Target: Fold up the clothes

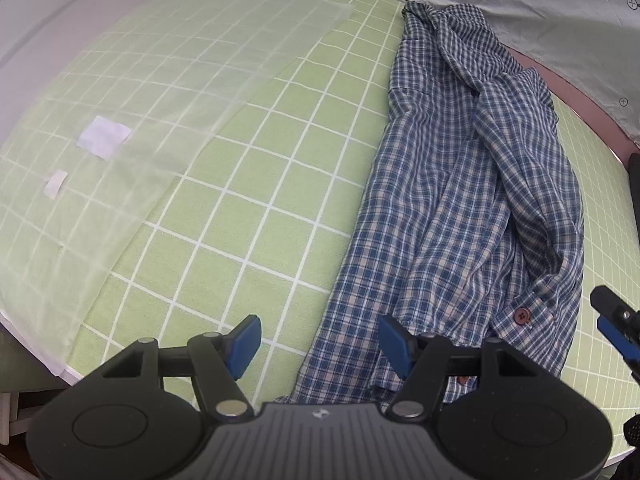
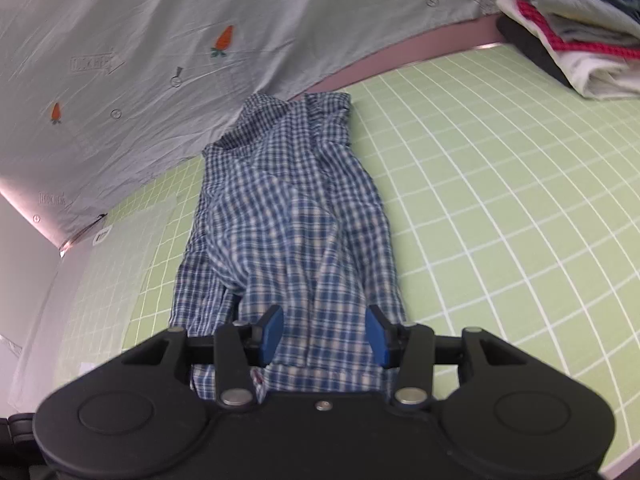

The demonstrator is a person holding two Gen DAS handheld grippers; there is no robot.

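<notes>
My left gripper (image 1: 320, 346) had its jaws apart with nothing between them, above the near hem of the blue plaid shirt (image 1: 460, 184) and the green grid mat (image 1: 240, 184). My right gripper (image 2: 324, 334) had its jaws apart too, no cloth pinched, over the shirt's near end. The shirt lay lengthwise on the mat, roughly folded and rumpled. A translucent sheet (image 1: 132, 120) lay left, a carrot-print cloth (image 2: 160, 40) behind, stacked folded clothes (image 2: 580, 40) at the far right.
</notes>
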